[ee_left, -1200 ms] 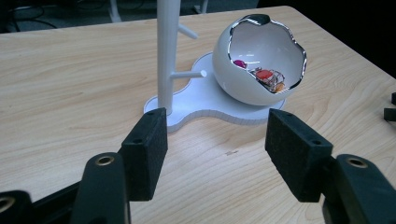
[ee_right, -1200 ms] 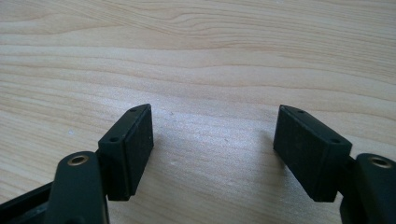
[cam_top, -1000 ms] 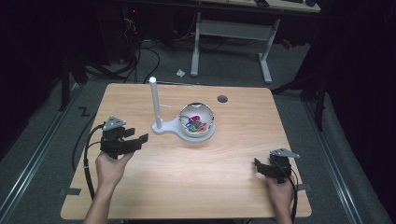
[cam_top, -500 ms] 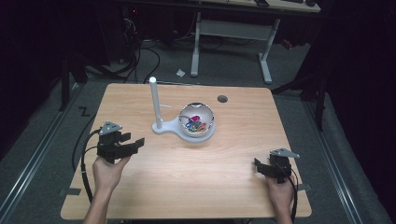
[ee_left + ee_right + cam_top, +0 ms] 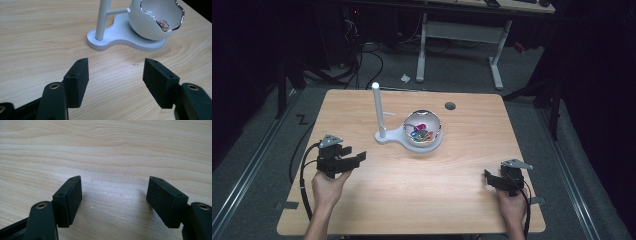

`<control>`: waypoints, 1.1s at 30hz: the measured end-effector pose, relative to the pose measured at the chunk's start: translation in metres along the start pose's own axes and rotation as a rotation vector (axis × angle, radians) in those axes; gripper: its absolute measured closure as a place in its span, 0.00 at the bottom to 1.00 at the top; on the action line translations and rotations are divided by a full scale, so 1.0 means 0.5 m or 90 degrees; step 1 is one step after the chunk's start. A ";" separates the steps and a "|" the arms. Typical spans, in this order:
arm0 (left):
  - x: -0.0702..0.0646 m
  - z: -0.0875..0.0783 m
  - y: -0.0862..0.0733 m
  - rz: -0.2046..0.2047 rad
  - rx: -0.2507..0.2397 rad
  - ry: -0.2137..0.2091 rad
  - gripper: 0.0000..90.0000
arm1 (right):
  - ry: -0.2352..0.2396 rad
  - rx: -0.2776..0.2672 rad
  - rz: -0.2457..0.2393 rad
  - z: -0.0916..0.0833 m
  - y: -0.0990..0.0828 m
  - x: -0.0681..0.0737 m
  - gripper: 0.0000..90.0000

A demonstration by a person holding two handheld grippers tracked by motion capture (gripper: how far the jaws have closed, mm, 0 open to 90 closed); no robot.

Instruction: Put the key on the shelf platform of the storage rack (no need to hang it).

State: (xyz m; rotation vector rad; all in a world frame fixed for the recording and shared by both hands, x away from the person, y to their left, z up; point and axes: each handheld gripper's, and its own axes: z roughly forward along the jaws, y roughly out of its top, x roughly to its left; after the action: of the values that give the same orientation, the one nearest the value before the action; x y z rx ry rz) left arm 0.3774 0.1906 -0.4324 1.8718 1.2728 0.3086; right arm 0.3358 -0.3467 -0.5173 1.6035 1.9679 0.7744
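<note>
A white stand with an upright post and a white bowl sits in the middle of the wooden table. Small colourful pieces lie in the bowl. My left gripper hovers left of the stand, open and holding nothing. In the left gripper view its gripper faces the stand's base, post and bowl from a short way off. My right gripper rests near the front right corner, open. In the right gripper view that gripper has bare wood between its jaws.
A small round hole is in the table's far side, right of the post. Beyond the far edge stands a white desk frame on a grey floor with cables. A black cable trails from the left gripper.
The left hand and its gripper have drifted slightly back toward the near-left part of the table. The right gripper has stayed where it was.
</note>
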 end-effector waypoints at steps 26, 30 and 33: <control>0.007 0.038 -0.049 -0.018 0.037 0.004 0.42 | 0.000 0.002 0.001 -0.001 0.000 0.001 0.32; 0.007 0.046 -0.056 -0.019 0.042 0.007 0.42 | 0.000 0.001 0.001 -0.001 0.000 0.001 0.32; 0.008 0.053 -0.061 -0.018 0.050 0.010 0.42 | 0.000 0.001 0.001 -0.001 0.000 0.001 0.32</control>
State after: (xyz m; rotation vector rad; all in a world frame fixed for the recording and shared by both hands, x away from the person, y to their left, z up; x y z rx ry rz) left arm 0.3755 0.1855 -0.4725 1.9191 1.3384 0.2609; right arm 0.3354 -0.3464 -0.5172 1.6064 1.9681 0.7733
